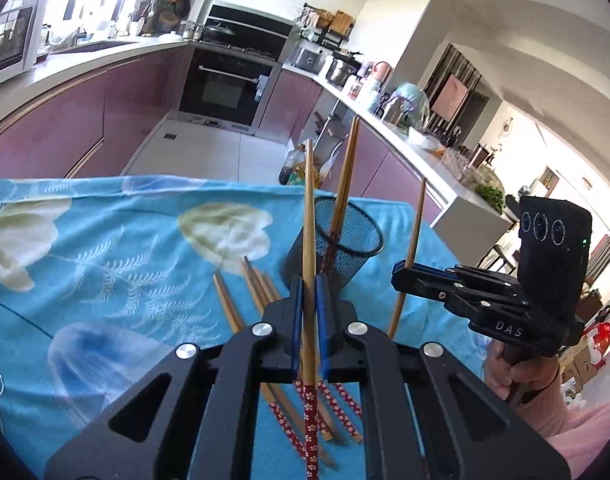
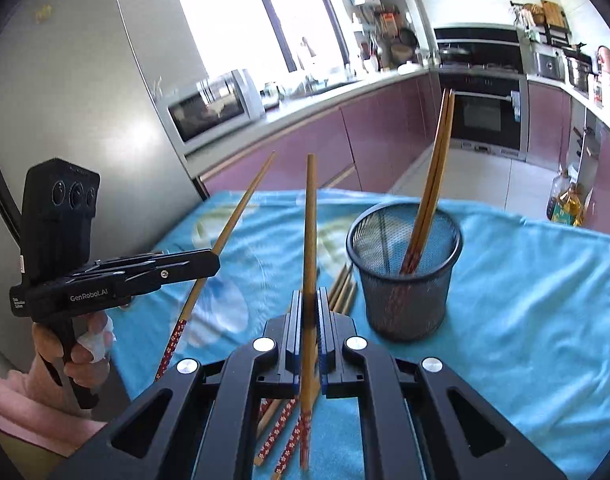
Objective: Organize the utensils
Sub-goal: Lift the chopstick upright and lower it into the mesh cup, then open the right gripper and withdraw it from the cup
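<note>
Left wrist view showed the left gripper (image 1: 309, 304) with its jaws clenched on a single wooden chopstick (image 1: 308, 216), which stood nearly upright between the blue pads, its red flowered end (image 1: 311, 432) hanging below. From the right wrist view, the right gripper (image 2: 309, 312) was clamped the same way on another chopstick (image 2: 309, 240), also held nearly upright above the desk. Each gripper showed in the other's view, held by a hand (image 2: 85, 352) in a pink sleeve (image 1: 585, 432), with its chopstick slanting through the jaws. Beneath both grippers, several loose chopsticks (image 1: 257, 288) lay together on the blue floral tablecloth (image 1: 105, 248) that covered the desk. Just beyond them stood a black mesh cup (image 2: 405, 264), upright, with two chopsticks (image 2: 433, 184) already leaning inside it, red ends down. Behind the desk ran purple kitchen cabinets (image 2: 305, 140), a microwave (image 2: 213, 106) on the counter, and a built-in oven (image 1: 225, 84).
</note>
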`<state>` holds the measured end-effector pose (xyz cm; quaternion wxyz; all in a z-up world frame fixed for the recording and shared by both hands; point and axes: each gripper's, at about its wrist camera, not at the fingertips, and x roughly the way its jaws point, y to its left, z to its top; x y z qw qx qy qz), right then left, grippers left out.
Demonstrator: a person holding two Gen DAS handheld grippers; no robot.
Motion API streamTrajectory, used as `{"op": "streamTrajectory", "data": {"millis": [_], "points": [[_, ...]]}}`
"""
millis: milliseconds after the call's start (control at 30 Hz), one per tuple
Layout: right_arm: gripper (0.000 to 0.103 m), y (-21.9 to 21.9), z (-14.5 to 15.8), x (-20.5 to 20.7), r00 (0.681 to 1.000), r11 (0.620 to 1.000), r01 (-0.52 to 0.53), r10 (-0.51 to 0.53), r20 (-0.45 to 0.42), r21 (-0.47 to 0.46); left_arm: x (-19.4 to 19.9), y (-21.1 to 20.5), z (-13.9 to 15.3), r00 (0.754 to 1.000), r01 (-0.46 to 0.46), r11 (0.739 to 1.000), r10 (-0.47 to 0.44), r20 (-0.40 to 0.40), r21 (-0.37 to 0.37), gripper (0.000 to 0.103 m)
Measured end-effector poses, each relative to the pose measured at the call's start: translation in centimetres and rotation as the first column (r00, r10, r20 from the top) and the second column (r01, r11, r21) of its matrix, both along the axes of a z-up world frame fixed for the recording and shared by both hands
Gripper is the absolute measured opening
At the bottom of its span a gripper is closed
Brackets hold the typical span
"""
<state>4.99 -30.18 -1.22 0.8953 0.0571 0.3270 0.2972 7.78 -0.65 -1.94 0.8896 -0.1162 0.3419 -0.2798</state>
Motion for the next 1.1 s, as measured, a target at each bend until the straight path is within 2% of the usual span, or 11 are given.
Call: {"op": "streamTrajectory", "data": {"millis": [100, 200, 433, 667, 800, 967, 1100], "points": [[0.006, -0.9, 1.5, 0.2, 0.999, 1.000, 0.021, -0.022, 0.048, 0.011, 0.2, -0.4, 1.8, 0.998, 0.007, 0.999, -0.005, 0.055, -0.038, 0.007], [0.006, -1.6, 2.6, 0.6, 0.997, 0.999, 0.029, -0.032, 0.076, 0.031, 0.5, -1.3, 3.1, 0.994, -0.002, 1.000, 0.004, 0.111, -0.022, 0.007], [0.006, -2.6, 5.3, 1.5, 0.990, 0.999, 0.047, -0.050, 0.131, 0.026, 2.8, -4.0, 4.5, 0.987, 0.003, 0.999, 0.003, 0.162, -0.037, 0.007], [0.006, -3.7, 8.0, 2.5, 0.977, 0.997, 0.078, -0.082, 0.199, 0.026, 6.1, -6.8, 6.9, 0.964, -0.014, 0.996, 0.038, 0.264, -0.092, 0.007], [0.006, -4.3, 8.7, 3.4, 0.967, 0.994, 0.109, -0.108, 0.232, 0.009, 7.8, -8.6, 7.4, 0.948, -0.043, 0.995, 0.068, 0.310, -0.089, 0.007], [0.006, -4.9, 8.3, 4.6, 0.963, 0.992, 0.127, -0.124, 0.237, 0.005, 10.2, -10.6, 6.9, 0.942, -0.070, 0.993, 0.096, 0.323, -0.092, 0.007], [0.006, -5.1, 8.0, 5.1, 0.963, 0.991, 0.135, -0.135, 0.232, 0.019, 11.8, -11.8, 6.0, 0.935, -0.093, 0.993, 0.110, 0.337, -0.066, 0.007]]}}
